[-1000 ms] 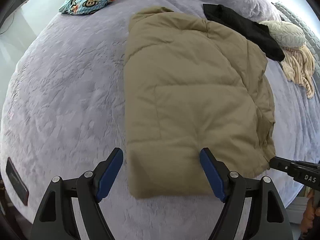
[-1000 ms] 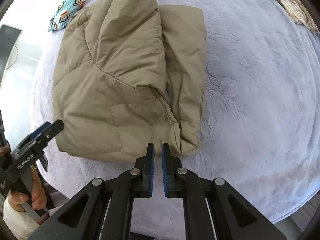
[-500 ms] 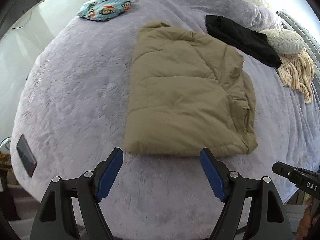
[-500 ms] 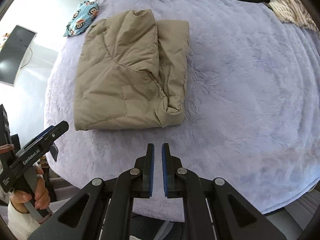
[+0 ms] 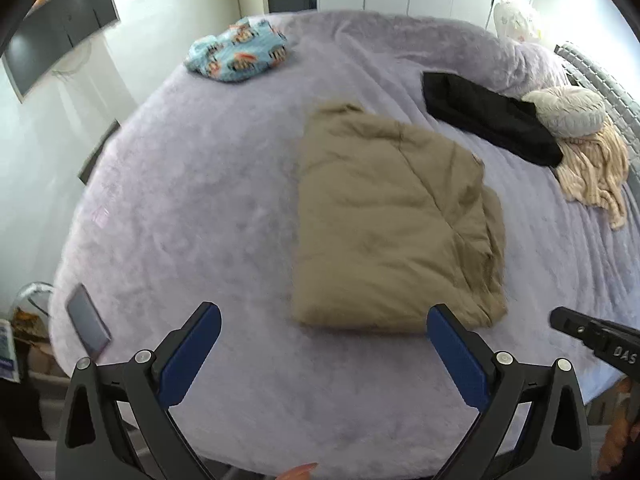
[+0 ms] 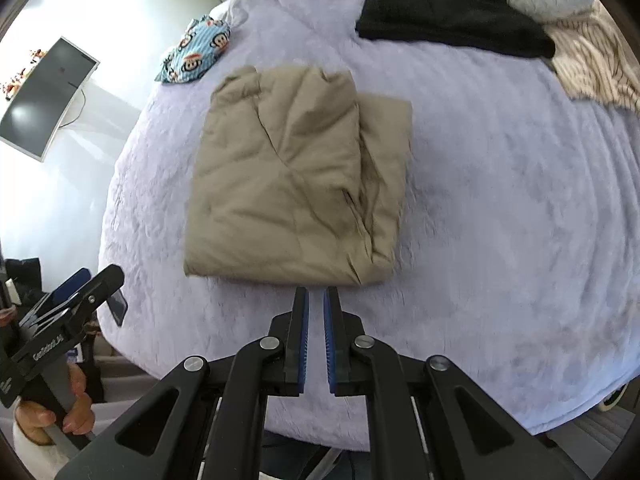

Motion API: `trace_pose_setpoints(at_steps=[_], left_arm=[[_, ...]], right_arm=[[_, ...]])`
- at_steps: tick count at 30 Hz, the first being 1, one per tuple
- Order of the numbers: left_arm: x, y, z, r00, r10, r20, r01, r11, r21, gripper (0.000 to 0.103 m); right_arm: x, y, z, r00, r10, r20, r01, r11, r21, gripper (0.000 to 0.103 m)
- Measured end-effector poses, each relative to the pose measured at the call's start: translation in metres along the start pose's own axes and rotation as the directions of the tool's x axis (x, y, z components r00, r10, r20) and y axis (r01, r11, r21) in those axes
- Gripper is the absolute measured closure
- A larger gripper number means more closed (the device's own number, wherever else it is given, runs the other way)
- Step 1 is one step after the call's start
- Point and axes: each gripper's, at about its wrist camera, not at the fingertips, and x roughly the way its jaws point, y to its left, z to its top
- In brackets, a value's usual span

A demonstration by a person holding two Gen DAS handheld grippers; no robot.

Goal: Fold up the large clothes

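Observation:
A tan puffy jacket [image 5: 388, 220] lies folded into a compact rectangle on the lavender bed [image 5: 192, 200]; it also shows in the right wrist view [image 6: 296, 184]. My left gripper [image 5: 322, 322] is open and empty, held back above the bed's near edge, short of the jacket. My right gripper [image 6: 316, 300] is shut on nothing, just short of the jacket's near edge. Each gripper shows in the other's view, the right one [image 5: 592, 340] and the left one [image 6: 76, 304].
A black garment [image 5: 488, 116], a cream striped garment [image 5: 592, 168] and a pale cushion [image 5: 564, 110] lie at the far right. A blue monkey-print garment [image 5: 240, 54] lies at the far left. A phone [image 5: 88, 324] rests near the bed's front-left edge. A monitor [image 6: 44, 96] hangs on the left wall.
Both grippers have pulled back and up from the folded jacket, which now looks smaller and farther. The left stays open, the right stays shut. The jacket lies still.

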Motion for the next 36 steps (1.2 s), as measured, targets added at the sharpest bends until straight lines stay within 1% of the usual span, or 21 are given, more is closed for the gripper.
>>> trace_pose_setpoints(at_steps=[2,3,4,5,7,11,15,18,23,36], left_arm=[[-0.009,0.006,0.009,0.999,-0.001,0.034,0.000,1.000,0.009,0.000],[-0.014,0.010,0.015,0.999,-0.012,0.046,0.012,1.000,0.005,0.000],[-0.015,0.013,0.019,0.999,-0.019,0.049,0.019,1.000,0.000,0.000],[-0.017,0.015,0.023,0.998,-0.023,0.051,0.024,1.000,-0.001,0.000],[-0.019,0.019,0.030,0.999,-0.018,0.051,0.018,1.000,0.008,0.000],[-0.021,0.018,0.033,0.998,0.010,0.055,-0.011,1.000,0.016,0.000],[-0.023,0.018,0.036,0.998,0.008,0.067,-0.009,1.000,0.014,0.000],[-0.024,0.019,0.037,0.997,0.018,0.072,-0.019,1.000,0.013,0.000],[-0.025,0.020,0.039,0.997,0.036,0.071,-0.037,0.999,0.003,0.000],[-0.031,0.020,0.039,0.997,0.031,0.076,-0.032,0.999,0.002,0.000]], right_arm=[[-0.010,0.010,0.006,0.999,-0.024,0.036,0.025,1.000,-0.008,0.074],[-0.014,0.014,0.009,0.998,-0.036,0.056,0.037,0.999,-0.011,0.040],[-0.019,0.018,0.011,0.995,-0.049,0.084,0.051,0.999,-0.018,0.020],[-0.024,0.024,0.014,0.992,-0.059,0.108,0.063,0.998,-0.027,0.020],[-0.030,0.032,0.017,0.989,-0.078,0.125,0.082,0.996,-0.029,0.020],[-0.038,0.044,0.025,0.975,-0.149,0.163,0.155,0.988,-0.027,0.019],[-0.043,0.053,0.030,0.963,-0.183,0.196,0.193,0.981,-0.034,0.000],[-0.048,0.058,0.032,0.957,-0.194,0.216,0.205,0.978,-0.033,0.000],[-0.057,0.063,0.036,0.941,-0.237,0.240,0.250,0.968,-0.024,0.000],[-0.064,0.066,0.036,0.936,-0.243,0.256,0.257,0.966,-0.023,0.000]])
